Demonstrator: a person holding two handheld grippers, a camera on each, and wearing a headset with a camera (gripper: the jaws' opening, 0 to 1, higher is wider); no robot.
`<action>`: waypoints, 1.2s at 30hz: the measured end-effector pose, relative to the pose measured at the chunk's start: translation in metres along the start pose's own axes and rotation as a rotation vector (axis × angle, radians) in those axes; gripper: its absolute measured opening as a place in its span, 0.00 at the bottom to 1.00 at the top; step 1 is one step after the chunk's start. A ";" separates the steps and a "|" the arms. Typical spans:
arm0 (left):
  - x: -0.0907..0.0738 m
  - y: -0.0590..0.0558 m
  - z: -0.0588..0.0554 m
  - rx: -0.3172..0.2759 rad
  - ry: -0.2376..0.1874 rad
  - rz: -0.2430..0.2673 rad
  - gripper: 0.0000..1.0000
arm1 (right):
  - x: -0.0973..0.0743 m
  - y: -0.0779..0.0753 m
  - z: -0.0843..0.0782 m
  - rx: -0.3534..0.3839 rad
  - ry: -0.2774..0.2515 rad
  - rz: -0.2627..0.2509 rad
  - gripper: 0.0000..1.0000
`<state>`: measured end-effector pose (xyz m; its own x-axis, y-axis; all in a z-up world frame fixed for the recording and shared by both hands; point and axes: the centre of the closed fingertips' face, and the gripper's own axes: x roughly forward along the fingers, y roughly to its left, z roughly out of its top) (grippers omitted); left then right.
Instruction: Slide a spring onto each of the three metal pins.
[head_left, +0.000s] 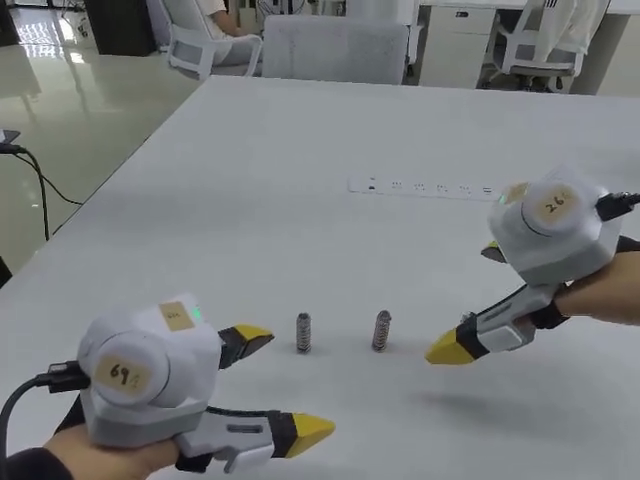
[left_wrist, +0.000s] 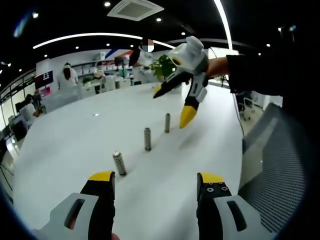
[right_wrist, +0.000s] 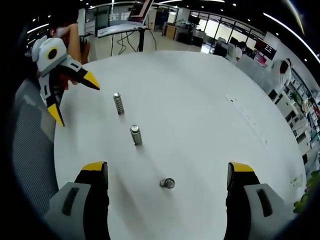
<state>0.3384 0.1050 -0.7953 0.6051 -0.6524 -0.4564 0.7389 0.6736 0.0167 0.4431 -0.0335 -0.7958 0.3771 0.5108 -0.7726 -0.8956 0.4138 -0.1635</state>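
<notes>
1. In the head view, the left edge of the white worktop (head_left: 300, 180) runs away on a diagonal, with glossy floor (head_left: 80, 110) beyond it and a dark cable (head_left: 40, 190) trailing there.
2. The far edge meets a row of pale chairs (head_left: 335, 50). In the left gripper view a grey mesh chair back (left_wrist: 280, 165) sits just off the rim nearest me.
3. A wide stretch of open white surface lies between the pins and a flat power strip (head_left: 425, 187) further back.
4. The pins stand upright in one straight row near my side of the worktop, between the two tools. I see the left pin (head_left: 304, 333) and the middle pin (head_left: 381, 330) in the head view, each wearing a spring (head_left: 381, 322).
5. The third pin (right_wrist: 167, 183) sits on the worktop between the right jaws. It is seen almost end-on, so I cannot tell from there how its coil sits.
6. My left hand-held gripper (head_left: 282, 380) is spread wide with nothing in it, low over the worktop, and the left pin is just beyond its yellow tips.
7. My right hand-held gripper (right_wrist: 167, 169) is also spread wide and carries nothing, angled down toward the row.
8. The room is a bright open office with ceiling light strips, and people are seated in the distance.
</notes>
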 end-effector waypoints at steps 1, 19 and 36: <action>0.000 0.000 0.000 -0.001 0.000 0.000 0.62 | -0.002 0.000 -0.001 0.005 -0.004 -0.003 0.99; 0.000 -0.001 -0.001 0.000 0.003 -0.001 0.62 | -0.016 0.014 -0.022 0.051 -0.021 -0.028 0.99; -0.001 -0.001 -0.001 -0.001 0.000 -0.004 0.62 | -0.022 0.032 -0.030 0.074 -0.060 -0.027 0.99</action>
<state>0.3365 0.1057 -0.7955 0.6018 -0.6552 -0.4565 0.7411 0.6712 0.0136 0.3991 -0.0543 -0.8027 0.4162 0.5422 -0.7299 -0.8658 0.4816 -0.1360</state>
